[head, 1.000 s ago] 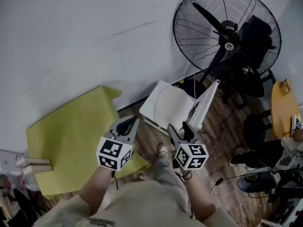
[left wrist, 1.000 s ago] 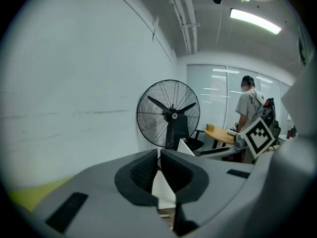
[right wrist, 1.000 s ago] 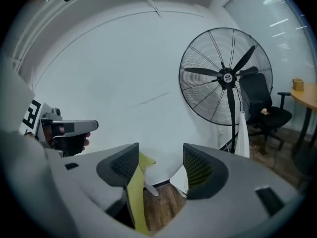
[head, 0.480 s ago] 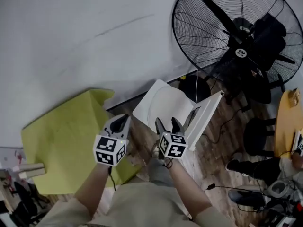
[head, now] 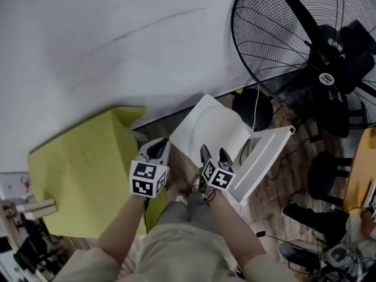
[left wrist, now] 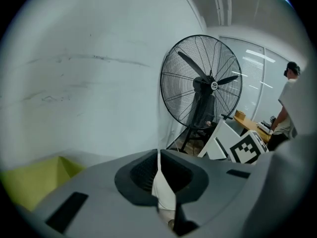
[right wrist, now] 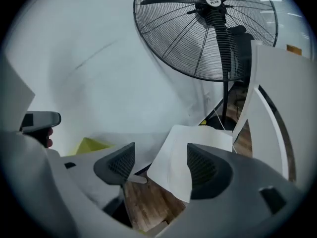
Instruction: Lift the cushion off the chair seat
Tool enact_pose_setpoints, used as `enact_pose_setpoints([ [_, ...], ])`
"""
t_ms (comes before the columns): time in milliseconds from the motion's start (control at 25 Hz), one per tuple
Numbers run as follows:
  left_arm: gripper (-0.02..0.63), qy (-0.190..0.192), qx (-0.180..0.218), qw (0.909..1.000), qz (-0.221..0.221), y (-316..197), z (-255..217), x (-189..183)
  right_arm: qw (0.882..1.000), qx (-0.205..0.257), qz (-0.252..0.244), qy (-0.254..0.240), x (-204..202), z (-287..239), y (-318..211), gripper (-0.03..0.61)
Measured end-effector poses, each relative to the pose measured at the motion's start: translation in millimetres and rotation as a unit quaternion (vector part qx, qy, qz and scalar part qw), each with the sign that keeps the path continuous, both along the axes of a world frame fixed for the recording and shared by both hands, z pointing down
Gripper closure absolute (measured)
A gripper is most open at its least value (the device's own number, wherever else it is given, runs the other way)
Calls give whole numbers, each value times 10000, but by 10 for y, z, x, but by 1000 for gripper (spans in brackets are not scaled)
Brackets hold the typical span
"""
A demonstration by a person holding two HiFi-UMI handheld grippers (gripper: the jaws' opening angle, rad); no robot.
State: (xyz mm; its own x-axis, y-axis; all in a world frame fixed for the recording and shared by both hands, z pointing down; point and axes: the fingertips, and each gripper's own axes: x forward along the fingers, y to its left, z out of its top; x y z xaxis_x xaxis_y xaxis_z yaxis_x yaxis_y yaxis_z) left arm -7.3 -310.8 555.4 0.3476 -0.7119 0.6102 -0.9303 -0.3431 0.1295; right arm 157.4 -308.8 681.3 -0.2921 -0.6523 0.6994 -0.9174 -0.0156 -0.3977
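A white chair stands by the wall, its back toward the right. A rounded white cushion, the same colour as the chair, covers its seat. Both grippers hang over the seat's near edge, touching nothing. My left gripper is beside the seat's left corner, and its jaws are shut with nothing in them. My right gripper is over the front edge. Its jaws are opening and nothing is between them. The cushion shows beyond their tips.
A large black floor fan stands behind the chair, with cables on the wooden floor. A big yellow-green slab lies to the left. A round wooden table and a seated person are at the right.
Both grippers have come down and forward toward the chair seat. The right jaws stand wider apart than before. The left jaws stay shut.
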Motion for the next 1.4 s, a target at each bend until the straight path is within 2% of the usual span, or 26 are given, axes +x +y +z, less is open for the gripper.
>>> enact_pose_setpoints([
  [160, 581, -19, -214, 9998, -50, 67, 327, -30, 9996, -244, 2, 146, 39, 283, 118, 247],
  [400, 581, 91, -585, 9982, -93, -148, 1002, -286, 9973, -603, 153, 395, -12, 880, 34, 230],
  [600, 581, 149, -916, 9957, -57, -226, 1388, -333, 9955, -848, 329, 258, -50, 1231, -48, 224],
  [1000, 581, 190, -1340, 9908, -29, -295, 2225, -229, 9927, -1080, -156, 512, -303, 1984, -206, 222],
  [1280, 581, 131, -1776, 9829, -476, -208, 2854, -428, 9889, -1380, -338, 434, -569, 2538, -221, 221],
  [1400, 581, 150, -1910, 9797, -587, -145, 3013, -492, 9860, -1455, -484, 659, -634, 2719, -217, 222],
])
